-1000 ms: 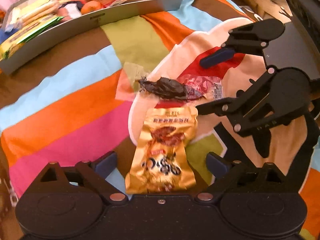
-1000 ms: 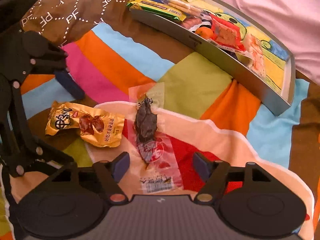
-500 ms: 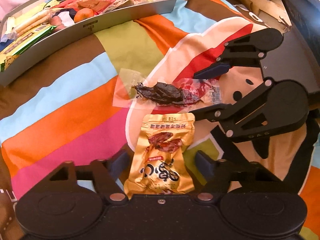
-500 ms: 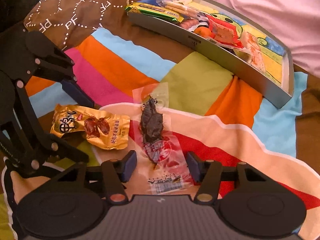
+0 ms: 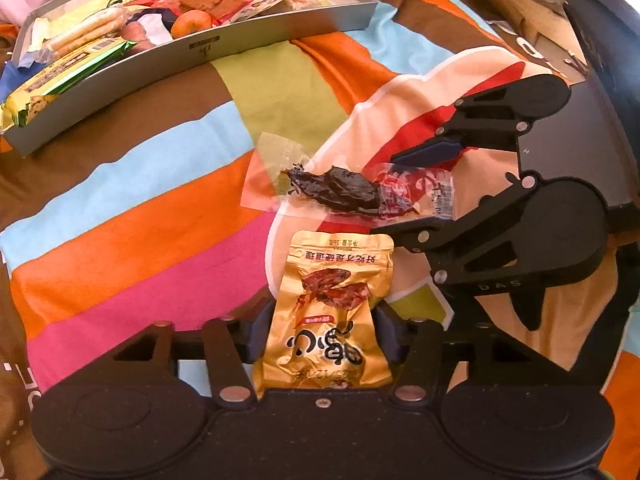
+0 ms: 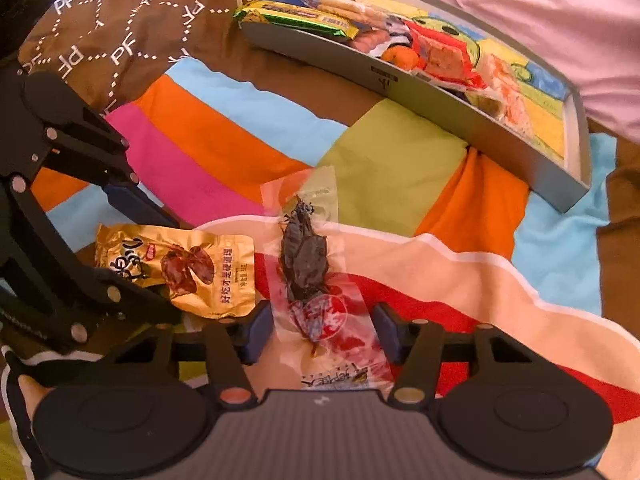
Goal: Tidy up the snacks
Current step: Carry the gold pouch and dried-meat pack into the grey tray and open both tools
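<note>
on a striped bedspread, two snacks left to be gathered

beside a grey tray (image 5: 208,46) already filled with biscuits, wrapped bars and a small orange fruit, two packets are seen on the soft, rumpled quilt (image 5: 132,216). the crinkled gold foil pouch (image 5: 332,312) is pinched between the pads of the left gripper (image 5: 322,332). the clear, glossy sachet of dark dried snack (image 6: 308,268) is straddled by the right gripper (image 6: 322,332), whose tongs appear closed against its edges. neither packet is judged to have been lifted.
</note>
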